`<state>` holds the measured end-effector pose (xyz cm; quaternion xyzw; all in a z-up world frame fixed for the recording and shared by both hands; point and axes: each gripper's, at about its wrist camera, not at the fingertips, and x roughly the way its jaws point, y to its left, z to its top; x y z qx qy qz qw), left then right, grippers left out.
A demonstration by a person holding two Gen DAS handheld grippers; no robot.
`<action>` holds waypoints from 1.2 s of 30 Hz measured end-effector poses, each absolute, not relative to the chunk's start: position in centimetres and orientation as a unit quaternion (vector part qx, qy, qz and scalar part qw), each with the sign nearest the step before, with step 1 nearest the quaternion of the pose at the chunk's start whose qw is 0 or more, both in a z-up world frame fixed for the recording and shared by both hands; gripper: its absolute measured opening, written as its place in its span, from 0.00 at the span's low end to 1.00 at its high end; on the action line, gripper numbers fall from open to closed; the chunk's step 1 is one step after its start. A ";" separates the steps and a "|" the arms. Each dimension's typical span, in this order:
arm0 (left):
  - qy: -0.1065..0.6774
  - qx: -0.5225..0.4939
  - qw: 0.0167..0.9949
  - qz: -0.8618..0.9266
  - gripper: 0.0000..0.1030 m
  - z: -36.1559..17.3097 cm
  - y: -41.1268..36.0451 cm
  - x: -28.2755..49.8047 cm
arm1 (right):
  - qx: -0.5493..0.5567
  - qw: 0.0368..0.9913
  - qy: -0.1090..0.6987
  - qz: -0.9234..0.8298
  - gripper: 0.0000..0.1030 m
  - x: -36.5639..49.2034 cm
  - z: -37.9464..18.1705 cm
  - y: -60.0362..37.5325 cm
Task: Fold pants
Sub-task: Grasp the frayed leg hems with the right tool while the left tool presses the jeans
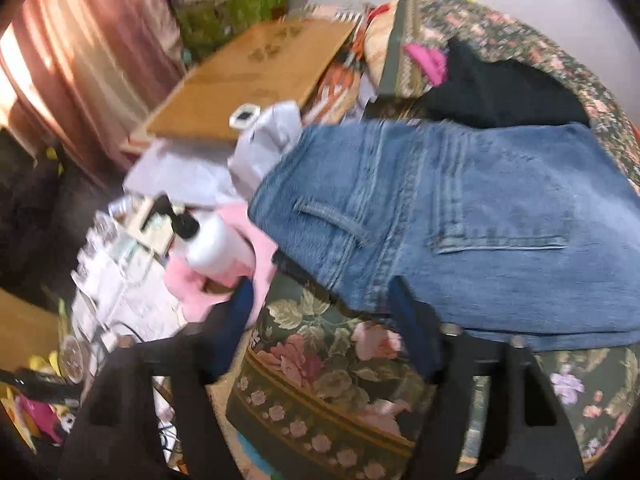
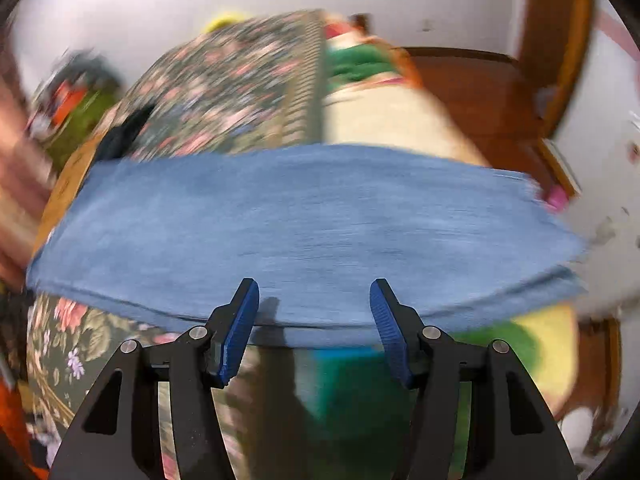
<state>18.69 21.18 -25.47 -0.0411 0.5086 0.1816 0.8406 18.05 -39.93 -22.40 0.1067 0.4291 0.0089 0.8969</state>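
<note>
Jeans [image 1: 460, 216] lay folded lengthwise on the floral bed [image 1: 320, 360]. Both the left gripper [image 1: 324, 300] and right gripper [image 2: 314, 300] hung at the near edge, jaws wide, holding nothing. Pinching every layer together should keep the fold square.

The bed [image 1: 332, 364], under a dark floral cover, carries blue jeans [image 1: 460, 216] folded flat along its near edge, a black garment [image 1: 496, 92] just behind them, and a pink piece [image 1: 428, 60] beside that. A cream blanket [image 2: 384, 116] lies toward the far right corner.
</note>
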 end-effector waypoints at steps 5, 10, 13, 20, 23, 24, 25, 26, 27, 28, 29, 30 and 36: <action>0.483 -0.061 0.858 0.164 0.78 -22.0 19.2 19.5 | 0.158 0.907 0.386 -0.063 0.52 15.6 -21.4 -45.3; 0.463 -0.050 0.875 0.133 0.85 -19.8 15.8 22.0 | 0.240 0.894 0.367 -0.095 0.59 15.6 -22.7 -49.5; 0.465 -0.036 0.877 0.116 0.87 -19.5 13.4 23.5 | 0.276 0.884 0.370 -0.070 0.59 16.4 -23.8 -50.5; 0.505 -0.002 0.859 0.082 0.92 -22.9 8.6 26.6 | 0.282 0.880 0.376 -0.067 0.36 19.0 -25.7 -50.5; 0.542 0.020 0.836 0.076 0.92 -25.6 7.5 27.2 | 0.236 0.896 0.369 -0.072 0.08 19.4 -24.8 -50.1; 0.547 0.024 0.833 0.076 0.92 -26.1 7.2 27.2 | 0.225 0.902 0.363 -0.067 0.07 19.4 -24.3 -50.1; 0.544 0.027 0.835 0.082 0.92 -26.3 6.9 27.0 | 0.211 0.907 0.359 -0.064 0.06 19.5 -23.8 -50.0; 0.537 0.036 0.838 0.090 0.92 -26.1 6.5 26.7 | 0.195 0.913 0.353 -0.067 0.06 19.5 -23.1 -49.9; 0.533 0.052 0.839 0.090 0.92 -25.8 6.0 26.6 | 0.178 0.920 0.342 -0.067 0.06 19.4 -22.2 -49.9; 0.531 0.073 0.840 0.088 0.92 -25.6 5.5 26.6 | 0.165 0.925 0.335 -0.066 0.06 19.4 -21.5 -49.8; 0.527 0.092 0.840 0.088 0.92 -25.3 5.1 26.6 | 0.155 0.930 0.328 -0.064 0.06 19.3 -20.6 -49.7; 0.524 0.101 0.841 0.091 0.92 -25.0 5.0 26.6 | 0.148 0.934 0.318 -0.063 0.05 19.2 -19.8 -49.7; 0.504 0.074 0.857 0.074 0.93 -22.8 4.6 26.7 | 0.132 0.932 0.329 -0.076 0.05 19.3 -20.7 -50.2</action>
